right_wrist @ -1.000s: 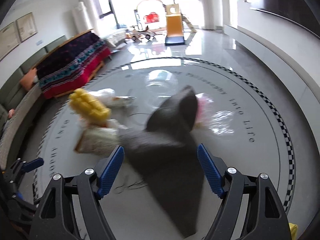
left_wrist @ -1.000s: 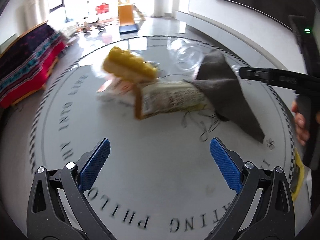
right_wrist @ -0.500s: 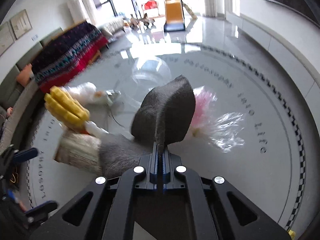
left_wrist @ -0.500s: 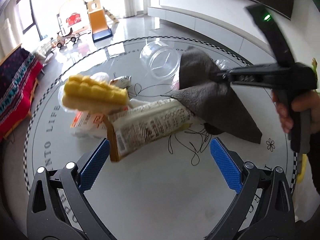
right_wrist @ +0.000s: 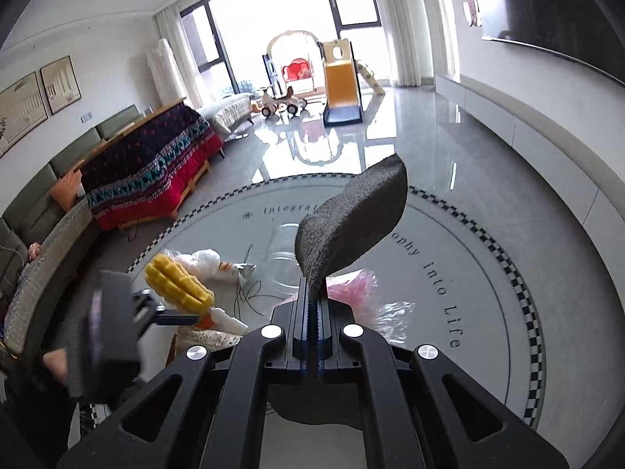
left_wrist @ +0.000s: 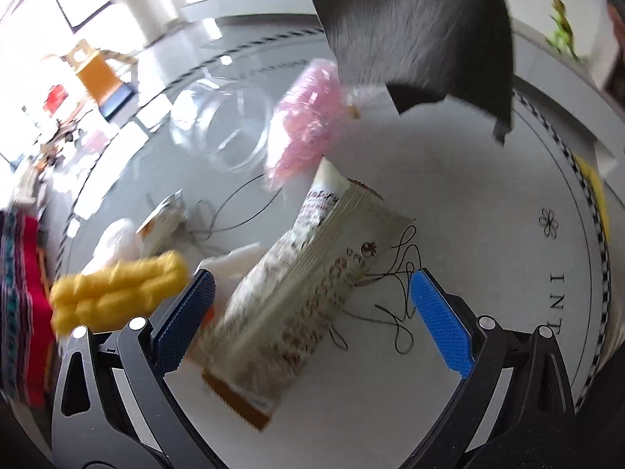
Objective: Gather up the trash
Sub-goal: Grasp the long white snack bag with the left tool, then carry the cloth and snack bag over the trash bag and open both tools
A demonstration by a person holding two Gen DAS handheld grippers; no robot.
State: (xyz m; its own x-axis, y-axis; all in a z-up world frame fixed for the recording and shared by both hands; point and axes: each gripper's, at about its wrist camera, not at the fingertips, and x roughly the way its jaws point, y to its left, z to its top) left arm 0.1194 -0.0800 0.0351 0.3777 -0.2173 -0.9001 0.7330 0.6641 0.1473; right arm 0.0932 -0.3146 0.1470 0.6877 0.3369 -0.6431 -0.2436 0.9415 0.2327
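My right gripper (right_wrist: 313, 297) is shut on a dark grey cloth (right_wrist: 351, 221) and holds it up above the round white table (right_wrist: 480, 312); the cloth hangs at the top of the left wrist view (left_wrist: 422, 27). My left gripper (left_wrist: 312, 305) is open, low over the table, its fingers either side of a long beige snack wrapper (left_wrist: 304, 293). A yellow corn-shaped toy (left_wrist: 117, 293) lies left of it. A pink plastic bag (left_wrist: 304, 129), a clear plastic cup (left_wrist: 222, 129) on its side, crumpled white wrappers (left_wrist: 121, 238) and a thin black thread (left_wrist: 398, 312) lie beyond.
The table rim (left_wrist: 597, 258) has a checkered band and printed lettering. The left gripper's body (right_wrist: 113, 336) shows at the lower left of the right wrist view. A sofa with a red patterned blanket (right_wrist: 148, 172) and a children's slide (right_wrist: 341, 86) stand beyond on the glossy floor.
My right gripper has lifted the grey cloth off the table, uncovering the pink bag. My left gripper has moved forward so its open fingers straddle the snack wrapper.
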